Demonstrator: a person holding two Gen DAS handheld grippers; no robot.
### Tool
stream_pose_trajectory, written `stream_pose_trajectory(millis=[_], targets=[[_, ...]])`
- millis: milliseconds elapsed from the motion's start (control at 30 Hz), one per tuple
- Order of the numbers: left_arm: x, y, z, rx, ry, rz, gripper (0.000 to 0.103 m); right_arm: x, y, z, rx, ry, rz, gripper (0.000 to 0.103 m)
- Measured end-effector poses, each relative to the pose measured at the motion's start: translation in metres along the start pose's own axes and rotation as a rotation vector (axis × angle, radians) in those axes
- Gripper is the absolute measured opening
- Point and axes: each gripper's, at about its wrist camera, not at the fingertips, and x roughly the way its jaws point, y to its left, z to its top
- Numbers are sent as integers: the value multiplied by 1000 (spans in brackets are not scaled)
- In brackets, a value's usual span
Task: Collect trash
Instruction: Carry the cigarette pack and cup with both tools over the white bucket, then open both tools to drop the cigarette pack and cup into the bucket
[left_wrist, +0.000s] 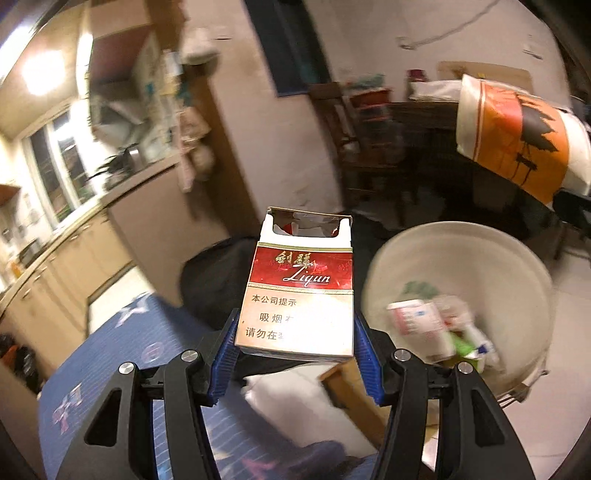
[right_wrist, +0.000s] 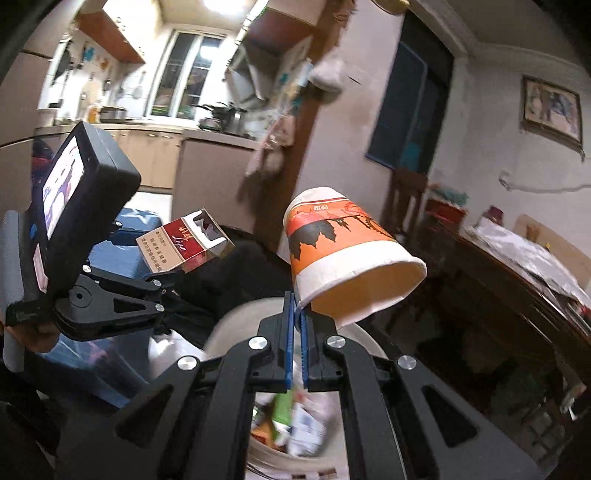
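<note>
Your left gripper has its jaws pinching a cigarette pack by the two narrow sides, low on the body, with the blue pads pressed flat against the card. The pack is white at the bottom with black Chinese print, a red band with gold script across the middle, and a white collar at the top. Its lid is torn away, leaving a ragged open mouth with foil scraps inside. Its long axis runs straight out from the jaws, open end pointing away from you and the base tucked between the pads. In the right wrist view, the pack tilts up and to the right beyond the left jaws.

Your right gripper has its jaws pressed together on the rim of a paper cup, a thin bit of wall caught between the blue pads. The cup is white with an orange band carrying dark printed shapes. It lies tipped over, base up and to the left of the jaws, open mouth facing right and slightly down, just above the fingertips.

Below and beyond both pairs of jaws sits a pale round bin, with cartons and wrappers blurred inside it. The pack hangs just left of the bin's rim; the cup hangs over its near edge.
</note>
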Motion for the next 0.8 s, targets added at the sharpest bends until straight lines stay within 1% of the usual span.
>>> stream_pose_trajectory(millis=[33, 100, 233, 267, 367, 500, 567, 633, 667, 700, 733, 800], targets=[[6, -10, 4, 17, 1, -38, 59, 3, -9, -4, 7, 14, -14, 2], [14, -23, 11, 47, 1, -91, 59, 3, -21, -13, 22, 34, -30, 2], [31, -43, 23, 78, 9, -152, 59, 8, -40, -28, 48, 73, -54, 2], [36, -47, 26, 75, 14, -179, 59, 9, -41, -29, 53, 80, -57, 2], [40, -57, 28, 88, 12, -227, 58, 15, -45, -35, 67, 102, -68, 2], [48, -67, 27, 128, 6, -261, 59, 21, -42, -46, 83, 129, -60, 2], [53, -69, 28, 123, 10, -270, 59, 24, -38, -48, 90, 139, -53, 2], [64, -70, 29, 101, 31, -301, 59, 30, -37, -50, 93, 150, -45, 2], [69, -69, 30, 88, 38, -293, 62, 37, -35, -52, 84, 167, -31, 2], [74, -68, 30, 73, 43, -275, 67, 39, -34, -53, 77, 172, -34, 2], [75, -67, 31, 67, 44, -266, 75, 44, -33, -55, 71, 176, -39, 2], [79, -66, 30, 69, 48, -257, 76, 55, -32, -59, 75, 212, -22, 6]])
